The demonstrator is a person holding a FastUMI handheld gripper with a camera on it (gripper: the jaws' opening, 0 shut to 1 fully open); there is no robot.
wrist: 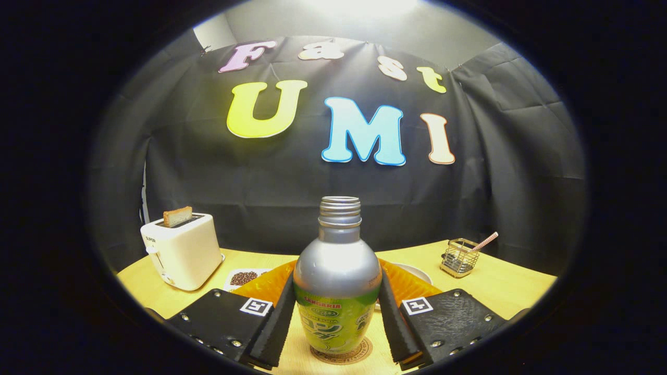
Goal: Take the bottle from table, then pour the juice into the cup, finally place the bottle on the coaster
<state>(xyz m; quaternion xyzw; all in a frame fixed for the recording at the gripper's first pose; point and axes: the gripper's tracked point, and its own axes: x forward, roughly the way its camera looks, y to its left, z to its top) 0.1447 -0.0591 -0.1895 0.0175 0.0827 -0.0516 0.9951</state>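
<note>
silver and green, the bottle (336,291) stands upright between the two fingers of the gripper (336,317), dead ahead at twelve o'clock, its long axis running straight up and its threaded mouth open with no cap on it. its base sits on a round brown coaster (341,354), which shows just under it between the fingertips. one finger flanks the bottle at nine o'clock and the other at three o'clock. both pads lie along the bottle's shoulder and sides, but whether they press on it or have just come free i cannot tell. the fingers stand about a bottle's width apart.

behind the bottle an orange cloth (266,284) spreads across the table (500,284), with a pale dish rim (417,271) beyond it at about one o'clock. a white toaster (182,252) with a slice of bread in it stands at ten o'clock, a small tray of dark beans (244,277) just beside it, and a wire holder (458,256) at two o'clock.

with the bottle upright on the coaster, the task looks near its end. a straight spread outward to nine and three should clear it without tipping.
</note>
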